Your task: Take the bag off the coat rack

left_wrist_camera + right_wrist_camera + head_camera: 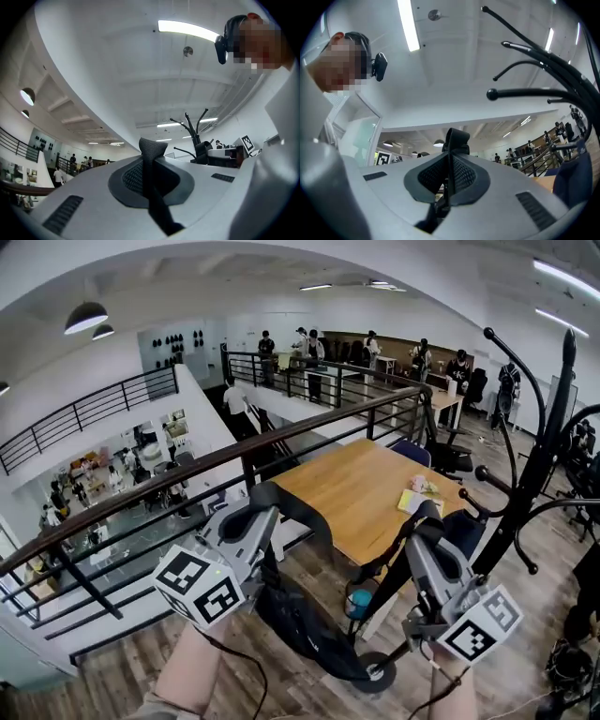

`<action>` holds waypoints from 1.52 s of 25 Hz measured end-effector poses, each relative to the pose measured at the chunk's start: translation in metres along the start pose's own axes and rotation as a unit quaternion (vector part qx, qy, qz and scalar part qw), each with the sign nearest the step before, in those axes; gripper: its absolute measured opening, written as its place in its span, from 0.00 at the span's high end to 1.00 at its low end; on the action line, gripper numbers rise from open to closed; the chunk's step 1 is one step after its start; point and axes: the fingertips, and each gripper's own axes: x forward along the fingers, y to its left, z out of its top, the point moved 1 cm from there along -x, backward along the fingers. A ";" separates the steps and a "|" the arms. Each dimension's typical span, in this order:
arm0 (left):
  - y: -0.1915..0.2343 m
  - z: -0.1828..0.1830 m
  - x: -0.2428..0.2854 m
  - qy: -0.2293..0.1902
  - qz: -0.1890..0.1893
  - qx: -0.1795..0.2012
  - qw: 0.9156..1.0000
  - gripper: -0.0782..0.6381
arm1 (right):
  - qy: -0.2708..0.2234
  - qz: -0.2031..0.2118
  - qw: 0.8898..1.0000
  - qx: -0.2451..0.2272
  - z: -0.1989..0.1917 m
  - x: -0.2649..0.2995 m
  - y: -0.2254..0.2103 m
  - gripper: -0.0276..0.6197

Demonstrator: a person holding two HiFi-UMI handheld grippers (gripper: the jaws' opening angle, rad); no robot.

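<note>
While tight on bag straps (305, 507), left hand-held gripper (261, 501), right hand-held gripper (424, 523) upturned.

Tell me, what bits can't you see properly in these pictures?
- Coat rack, its foot: head view, hidden behind the right gripper.
- Bag, its body: outside both gripper views; only its strap shows, clamped in the shut tongs.
- Small things on the table: head view, too small to name.
</note>
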 end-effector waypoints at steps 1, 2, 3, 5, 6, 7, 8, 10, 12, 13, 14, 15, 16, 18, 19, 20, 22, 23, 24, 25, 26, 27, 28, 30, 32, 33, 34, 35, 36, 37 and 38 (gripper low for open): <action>0.004 -0.006 -0.009 0.009 0.008 0.007 1.000 0.87 | 0.008 0.005 1.000 0.008 -0.011 0.004 0.002 0.91; 0.007 -0.012 -0.019 0.020 0.016 0.017 1.000 0.87 | 0.018 0.008 1.000 0.013 -0.022 0.008 0.004 0.91; 0.010 -0.018 -0.028 0.030 0.024 0.028 0.999 0.87 | 0.028 0.009 0.999 0.016 -0.033 0.012 0.005 0.91; 0.013 -0.032 -0.048 0.050 0.038 0.042 0.997 0.87 | 0.049 0.012 0.999 0.021 -0.056 0.018 0.010 0.91; 0.016 -0.039 -0.059 0.059 0.045 0.044 0.996 0.87 | 0.058 0.015 0.998 0.028 -0.068 0.020 0.013 0.91; 0.018 -0.045 -0.069 0.069 0.052 0.046 0.995 0.87 | 0.067 0.019 0.997 0.037 -0.080 0.023 0.016 0.91; 0.022 -0.051 -0.078 0.079 0.059 0.047 0.994 0.87 | 0.076 0.023 0.996 0.046 -0.091 0.027 0.019 0.91; 0.029 -0.065 -0.095 0.097 0.075 0.057 0.991 0.87 | 0.094 0.029 0.994 0.057 -0.114 0.033 0.025 0.91; 0.035 -0.081 -0.114 0.117 0.091 0.078 0.986 0.87 | 0.118 0.034 0.991 0.053 -0.138 0.038 0.032 0.91; 0.037 -0.089 -0.122 0.128 0.097 0.090 0.983 0.87 | 0.130 0.037 0.990 0.048 -0.149 0.041 0.035 0.91; 0.039 -0.096 -0.128 0.138 0.103 0.097 0.980 0.87 | 0.141 0.039 0.988 0.043 -0.158 0.043 0.038 0.91; 0.042 -0.104 -0.134 0.147 0.108 0.098 0.978 0.87 | 0.151 0.042 0.987 0.040 -0.166 0.046 0.040 0.91; 0.045 -0.111 -0.139 0.155 0.113 0.094 0.977 0.87 | 0.160 0.044 0.985 0.040 -0.175 0.048 0.042 0.91; 0.051 -0.128 -0.153 0.170 0.125 0.083 0.974 0.87 | 0.179 0.049 0.982 0.044 -0.195 0.050 0.047 0.91; 0.053 -0.137 -0.161 0.178 0.130 0.079 0.972 0.87 | 0.188 0.051 0.980 0.047 -0.206 0.050 0.050 0.91; 0.056 -0.146 -0.168 0.184 0.135 0.077 0.971 0.87 | 0.196 0.053 0.978 0.049 -0.216 0.050 0.053 0.91; 0.059 -0.162 -0.184 0.196 0.143 0.074 0.967 0.87 | 0.210 0.058 0.975 0.046 -0.236 0.049 0.060 0.91; 0.061 -0.168 -0.192 0.201 0.147 0.073 0.966 0.87 | 0.217 0.060 0.973 0.045 -0.245 0.048 0.064 0.91; 0.062 -0.174 -0.199 0.206 0.150 0.071 0.964 0.87 | 0.223 0.061 0.972 0.043 -0.253 0.047 0.068 0.91; 0.063 -0.180 -0.204 0.209 0.153 0.069 0.963 0.87 | 0.229 0.062 0.970 0.043 -0.260 0.046 0.070 0.91; 0.064 -0.185 -0.208 0.213 0.156 0.066 0.962 0.87 | 0.235 0.064 0.969 0.042 -0.266 0.045 0.072 0.91; 0.063 -0.191 -0.211 0.217 0.159 0.063 0.961 0.87 | 0.241 0.065 0.968 0.041 -0.272 0.044 0.072 0.91; 0.063 -0.197 -0.213 0.222 0.162 0.061 0.960 0.87 | 0.247 0.066 0.966 0.042 -0.278 0.042 0.072 0.91; 0.061 -0.208 -0.220 0.233 0.169 0.056 0.956 0.87 | 0.261 0.066 0.962 0.045 -0.290 0.039 0.073 0.91; 0.061 -0.220 -0.230 0.245 0.176 0.050 0.952 0.87 | 0.275 0.063 0.958 0.049 -0.302 0.036 0.076 0.91; 0.060 -0.225 -0.234 0.251 0.177 0.050 0.950 0.87 | 0.281 0.061 0.956 0.053 -0.308 0.035 0.077 0.91; 0.058 -0.231 -0.239 0.260 0.178 0.052 0.948 0.87 | 0.287 0.059 0.954 0.058 -0.313 0.033 0.078 0.91; 0.057 -0.236 -0.243 0.269 0.178 0.055 0.945 0.87 | 0.293 0.057 0.952 0.062 -0.319 0.032 0.078 0.91; 0.055 -0.241 -0.246 0.277 0.177 0.057 0.943 0.87 | 0.298 0.056 0.951 0.066 -0.324 0.030 0.077 0.91; 0.053 -0.246 -0.249 0.283 0.177 0.055 0.941 0.87 | 0.302 0.055 0.949 0.070 -0.328 0.029 0.076 0.91; 0.051 -0.251 -0.252 0.288 0.178 0.051 0.940 0.87 | 0.307 0.053 0.948 0.072 -0.333 0.027 0.076 0.91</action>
